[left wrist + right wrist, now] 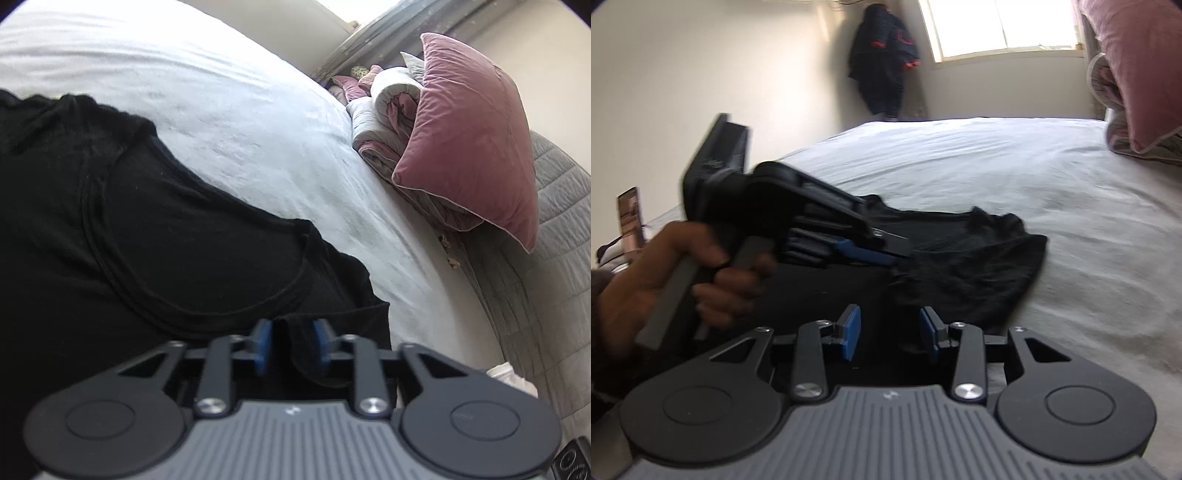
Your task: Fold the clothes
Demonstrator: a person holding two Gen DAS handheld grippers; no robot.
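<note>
A black T-shirt [147, 236] lies on the white bed sheet [240, 122]; it also shows in the right wrist view [967, 266], partly bunched. My left gripper [291, 343] is low over the shirt's edge, its blue pads [263, 345] apart, with a fold of black cloth lying between them. In the right wrist view the left gripper [897, 254] is held by a hand, its tips at the shirt. My right gripper [890, 332] is open and empty, its blue pads [849, 330] wide apart just above the shirt's near edge.
A pink pillow [476, 133] and a rolled grey-pink blanket [384, 110] lie at the bed's head, beside a grey quilted headboard [554, 258]. A dark jacket [882, 62] hangs in the room's corner next to a window [1001, 26]. A phone [629, 218] stands at the left.
</note>
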